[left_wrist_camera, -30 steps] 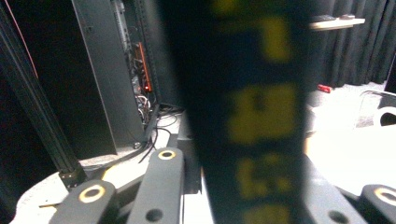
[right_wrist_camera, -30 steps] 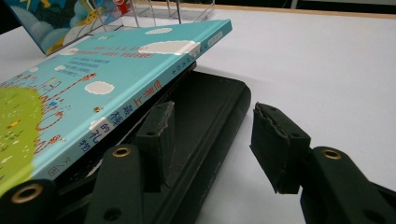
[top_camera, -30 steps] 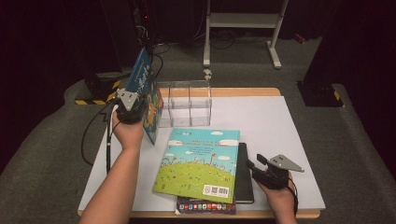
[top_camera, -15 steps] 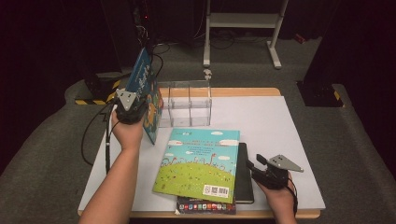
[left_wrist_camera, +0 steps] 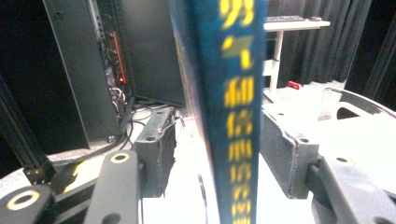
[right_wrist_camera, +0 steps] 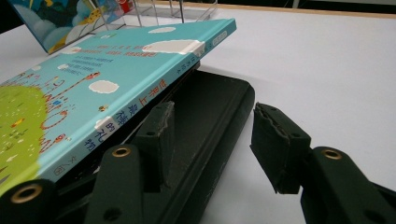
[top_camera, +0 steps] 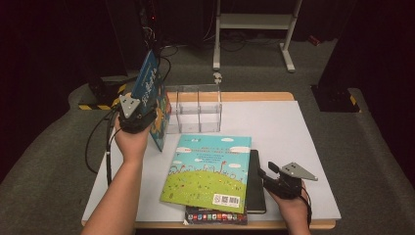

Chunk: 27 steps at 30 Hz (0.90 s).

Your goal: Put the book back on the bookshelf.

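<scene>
A blue book [top_camera: 149, 83] stands upright at the table's left, leaning against a clear plastic organizer [top_camera: 195, 107]. My left gripper [top_camera: 146, 116] straddles its lower edge. In the left gripper view the spine [left_wrist_camera: 233, 116] stands between the pads with a gap on each side; the jaws have just been opening, and the left gripper [left_wrist_camera: 219, 158] is open. A picture book [top_camera: 208, 171] lies flat on a black book [top_camera: 255, 181]. My right gripper [top_camera: 265, 174] is open at the black book's right edge [right_wrist_camera: 210, 121], one pad above it and one over the table, in the right gripper view [right_wrist_camera: 215, 135].
A third book [top_camera: 215, 216] pokes out under the stack at the white table's [top_camera: 293, 142] front edge. Bare tabletop lies right of the organizer. A white stand [top_camera: 254, 22] and dark equipment [top_camera: 122, 44] are on the floor beyond. A cable [top_camera: 95, 142] trails off the left side.
My left gripper has slipped back a little toward the person while the blue book keeps leaning on the organizer. The right hand has stayed put.
</scene>
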Motion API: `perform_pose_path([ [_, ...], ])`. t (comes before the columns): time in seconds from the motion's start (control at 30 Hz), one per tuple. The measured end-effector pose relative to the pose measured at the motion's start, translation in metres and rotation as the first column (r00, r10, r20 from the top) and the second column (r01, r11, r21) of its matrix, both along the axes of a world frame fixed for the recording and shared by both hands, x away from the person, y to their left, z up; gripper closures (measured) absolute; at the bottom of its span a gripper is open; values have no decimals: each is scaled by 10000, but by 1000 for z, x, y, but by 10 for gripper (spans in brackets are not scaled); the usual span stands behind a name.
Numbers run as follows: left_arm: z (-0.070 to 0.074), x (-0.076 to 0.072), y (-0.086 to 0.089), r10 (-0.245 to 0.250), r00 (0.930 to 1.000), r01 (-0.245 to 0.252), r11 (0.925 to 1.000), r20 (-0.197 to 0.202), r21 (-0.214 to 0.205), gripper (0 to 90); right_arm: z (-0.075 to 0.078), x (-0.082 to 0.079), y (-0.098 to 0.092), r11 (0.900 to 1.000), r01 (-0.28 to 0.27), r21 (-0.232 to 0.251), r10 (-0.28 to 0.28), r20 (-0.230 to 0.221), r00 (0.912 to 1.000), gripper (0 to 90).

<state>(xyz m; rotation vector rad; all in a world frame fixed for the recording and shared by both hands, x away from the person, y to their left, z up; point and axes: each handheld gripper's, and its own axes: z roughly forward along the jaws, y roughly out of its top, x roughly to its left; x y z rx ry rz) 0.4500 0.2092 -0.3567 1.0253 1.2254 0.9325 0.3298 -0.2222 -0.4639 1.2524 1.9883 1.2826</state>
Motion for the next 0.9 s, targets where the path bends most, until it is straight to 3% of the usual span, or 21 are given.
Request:
perform_pose_path([
  [0.47,-9,-17,9,-647,9971,632,9972,-390,-390,312,-1,0,1,10000,-10,-44,10,-38,10000,489],
  [0.73,-14,-32,13,-925,9939,914,9956,-601,-204,312,0,-1,0,10000,12,-29,-12,-18,10000,488],
  [0.9,-19,-39,19,-1137,9897,1105,9930,-869,-410,309,-1,-1,0,10000,3,-43,-4,-46,10000,488],
])
